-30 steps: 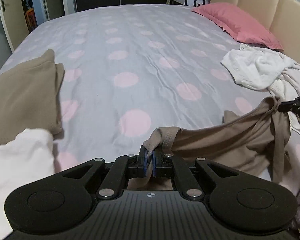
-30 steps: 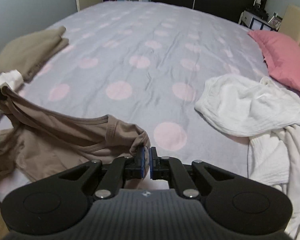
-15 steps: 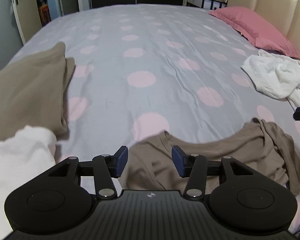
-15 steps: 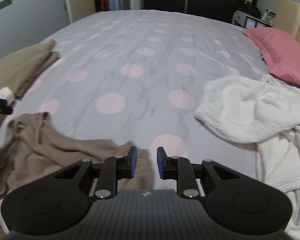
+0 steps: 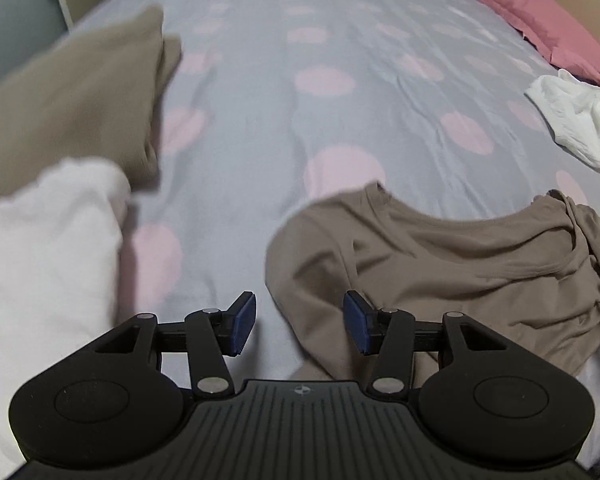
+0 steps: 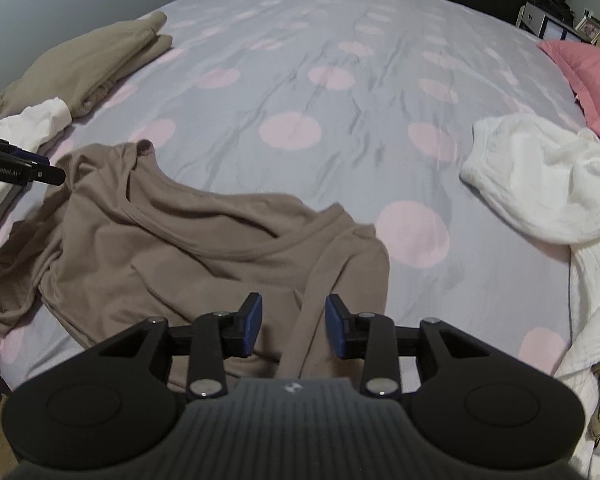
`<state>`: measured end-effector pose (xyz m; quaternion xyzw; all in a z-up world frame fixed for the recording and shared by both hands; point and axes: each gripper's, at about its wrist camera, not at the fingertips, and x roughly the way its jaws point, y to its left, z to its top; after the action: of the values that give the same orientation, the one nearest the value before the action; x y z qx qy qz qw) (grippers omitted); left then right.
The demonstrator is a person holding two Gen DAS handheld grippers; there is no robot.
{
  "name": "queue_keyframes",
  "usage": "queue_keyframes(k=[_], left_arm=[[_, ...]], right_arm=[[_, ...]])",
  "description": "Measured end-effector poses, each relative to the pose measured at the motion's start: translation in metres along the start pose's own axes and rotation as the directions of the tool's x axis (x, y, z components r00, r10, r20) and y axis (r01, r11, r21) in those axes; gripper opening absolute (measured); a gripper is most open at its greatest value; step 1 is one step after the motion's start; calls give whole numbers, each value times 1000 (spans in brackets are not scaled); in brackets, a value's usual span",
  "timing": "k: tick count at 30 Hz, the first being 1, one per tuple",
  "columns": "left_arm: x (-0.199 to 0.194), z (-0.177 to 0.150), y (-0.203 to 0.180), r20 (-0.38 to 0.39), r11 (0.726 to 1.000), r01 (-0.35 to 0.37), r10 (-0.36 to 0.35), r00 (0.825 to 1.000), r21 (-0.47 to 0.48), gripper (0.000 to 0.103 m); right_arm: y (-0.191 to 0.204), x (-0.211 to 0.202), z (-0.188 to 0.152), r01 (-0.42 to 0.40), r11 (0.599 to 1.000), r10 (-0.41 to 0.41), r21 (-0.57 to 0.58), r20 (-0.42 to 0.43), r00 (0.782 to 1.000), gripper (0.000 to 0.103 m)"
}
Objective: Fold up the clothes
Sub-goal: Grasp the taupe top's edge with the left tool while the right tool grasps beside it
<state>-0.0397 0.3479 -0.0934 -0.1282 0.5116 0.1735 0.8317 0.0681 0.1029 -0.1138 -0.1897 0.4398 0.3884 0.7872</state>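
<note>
Here the brown top (image 6: 204, 252) lies loose and rumpled on the near edge of the bed (image 6: 340, 128), with its neckline facing the far side and its body running off toward the near edge; its width stretches left to right across the two grippers, so that the long axis lies crosswise to both cameras. One shoulder sits in front of the left gripper (image 5: 299, 328), whose blue pads (image 5: 242, 330) stand wide apart with nothing between them but air above the cloth. The other shoulder and a long sleeve fold run down between the parted fingers of the right gripper (image 6: 293, 326), which is likewise spread and not pinching the fabric, so far as the view shows. To the left, near the bed's edge, a folded brown garment (image 6: 88, 68) rests flat with a folded white garment (image 6: 32, 124) just beside it on the near side. To the right lies an unfolded heap of white clothes (image 6: 540, 184), near a pink pillow (image 6: 588, 80) at the headboard end. No box or basket shows in either view.
</note>
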Motion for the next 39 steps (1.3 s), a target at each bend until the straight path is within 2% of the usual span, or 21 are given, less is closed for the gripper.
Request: queue_keyframes(k=[1,2,3,6,9,11,12,19,21,23,24,26,29,31,32,33,36,39], left_arm=[[2,-1,0,-13,1000,10,-10,1000,-3,46],[5,-3,-1,-24,1000,18,-17,1000,3,43],[6,-4,-3,-31,1000,21,-20,999,16,33],[4,-6,-7,-36,999,27,-26,999,46,14],[-1,-6,-7,-20,999,15,-14,1000,52,5],[-3,-5,-5,-14,999,9,-8,1000,46,4],[-4,-4,-4,-12,999,9,-8,1000,42,4],[-3,-3,-2,-7,1000,22,-22,1000,10,5],[-4,-3,-6,-5,1000,17,-17,1000,20,16],[-4,-3,-8,1,1000,12,-12,1000,23,23],[-4,-4,-9,2,1000,9,-9,1000,28,24],[-4,-4,-10,2,999,4,-4,1000,36,24],[-3,-6,-11,-4,999,8,-7,1000,46,25],[-2,-7,-11,-10,999,13,-12,1000,53,23],[-1,-7,-12,-12,998,15,-14,1000,61,13],[0,-7,-13,-12,998,14,-14,1000,67,5],[-3,-6,-10,1,998,9,-9,1000,63,2],[-8,-5,-7,17,999,-3,2,1000,52,2]], right_arm=[[-1,1,-1,-5,1000,5,5,-8,1000,34],[-3,3,-3,-9,1000,9,10,-16,1000,17],[-4,4,-4,-13,1000,13,15,-24,1000,3],[-10,-2,-5,-2,1000,2,30,-8,1000,2],[-24,-15,-2,25,997,-27,74,15,1000,0],[-37,-24,0,78,992,-82,100,33,996,0],[-37,-24,-1,78,992,-81,100,35,996,0],[-21,-17,-5,18,997,-20,71,28,999,7],[-16,-15,-6,1,998,-3,63,25,1000,15],[-11,-13,-8,-16,998,15,54,23,1000,21],[-9,-12,-8,-25,998,24,50,22,999,30],[-1,-8,-12,-7,1000,7,26,11,1000,35],[5,-1,-17,-18,1000,18,-3,-14,1000,32],[7,3,-20,-3,1000,3,-27,-34,999,10],[6,5,-20,4,999,-6,-33,-37,999,1],[5,5,-21,12,999,-13,-37,-37,999,1],[-4,-2,-18,33,999,-33,-10,-18,999,1],[-25,-16,-13,93,994,-94,50,12,996,1]])
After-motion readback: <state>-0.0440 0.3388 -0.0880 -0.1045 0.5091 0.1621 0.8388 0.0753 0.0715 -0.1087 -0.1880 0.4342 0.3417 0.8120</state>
